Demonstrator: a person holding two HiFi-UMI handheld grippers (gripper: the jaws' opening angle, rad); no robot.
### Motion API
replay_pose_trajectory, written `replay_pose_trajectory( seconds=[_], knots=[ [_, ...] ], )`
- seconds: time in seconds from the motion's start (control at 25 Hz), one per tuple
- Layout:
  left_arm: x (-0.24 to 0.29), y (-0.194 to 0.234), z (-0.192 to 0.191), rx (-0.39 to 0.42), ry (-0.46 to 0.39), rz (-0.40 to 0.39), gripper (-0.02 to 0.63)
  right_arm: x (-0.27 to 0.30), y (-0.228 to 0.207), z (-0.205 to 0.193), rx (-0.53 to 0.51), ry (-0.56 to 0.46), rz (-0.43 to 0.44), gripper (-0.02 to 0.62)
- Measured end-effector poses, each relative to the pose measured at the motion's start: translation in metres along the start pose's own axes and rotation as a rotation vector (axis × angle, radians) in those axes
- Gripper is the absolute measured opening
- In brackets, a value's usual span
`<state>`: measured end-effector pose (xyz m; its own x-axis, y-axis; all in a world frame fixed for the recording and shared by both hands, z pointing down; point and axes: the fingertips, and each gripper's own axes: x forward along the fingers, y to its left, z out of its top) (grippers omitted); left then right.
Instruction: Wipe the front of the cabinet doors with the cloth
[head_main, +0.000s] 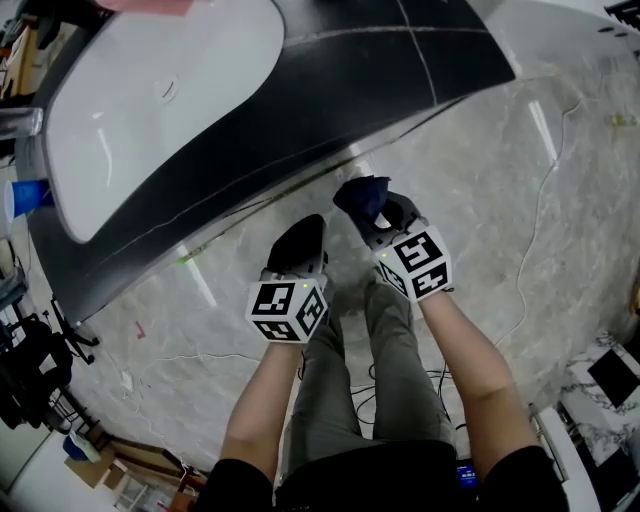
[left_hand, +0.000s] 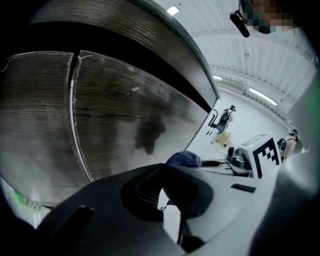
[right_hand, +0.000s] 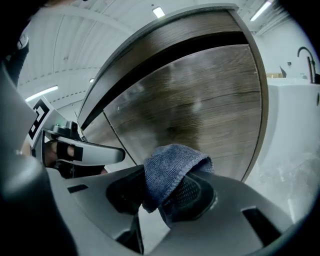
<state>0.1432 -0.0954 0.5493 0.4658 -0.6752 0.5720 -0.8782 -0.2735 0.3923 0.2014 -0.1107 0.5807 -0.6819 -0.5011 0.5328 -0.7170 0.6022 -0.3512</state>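
The dark wood-grain cabinet doors (head_main: 330, 95) stand under a white countertop; the seam between two doors (left_hand: 73, 105) shows in the left gripper view. A blue cloth (right_hand: 167, 172) is clamped in my right gripper (right_hand: 165, 195), a short way in front of the door face (right_hand: 210, 100). In the head view the cloth (head_main: 358, 192) sticks out of the right gripper (head_main: 372, 212) just below the cabinet's bottom edge. My left gripper (head_main: 302, 235) hangs beside it to the left, shut with nothing in it (left_hand: 162, 175), and sees the cloth (left_hand: 184, 159) past its jaws.
A white sink basin (head_main: 170, 90) fills the countertop above the doors. The floor is grey marble (head_main: 520, 170) with a thin white cable (head_main: 535, 240) trailing over it at right. A blue cup (head_main: 28, 196) sits at the far left. The person's legs (head_main: 375, 370) are below the grippers.
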Motion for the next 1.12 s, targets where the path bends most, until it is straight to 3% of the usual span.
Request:
replay_pose_trajectory(
  seconds=[0.68, 0.96, 1.12],
  knots=[
    [-0.071, 0.108, -0.031, -0.072, -0.008, 0.159, 0.008, 0.082, 0.091, -0.012, -0.104, 0.094, 0.117, 0.123],
    [-0.074, 0.129, -0.033, -0.087, -0.019, 0.206, 0.008, 0.114, 0.104, -0.009, -0.165, 0.13, 0.165, 0.123],
    [-0.062, 0.129, -0.035, -0.1, -0.02, 0.209, 0.008, 0.117, 0.093, -0.006, -0.175, 0.114, 0.151, 0.123]
  ],
)
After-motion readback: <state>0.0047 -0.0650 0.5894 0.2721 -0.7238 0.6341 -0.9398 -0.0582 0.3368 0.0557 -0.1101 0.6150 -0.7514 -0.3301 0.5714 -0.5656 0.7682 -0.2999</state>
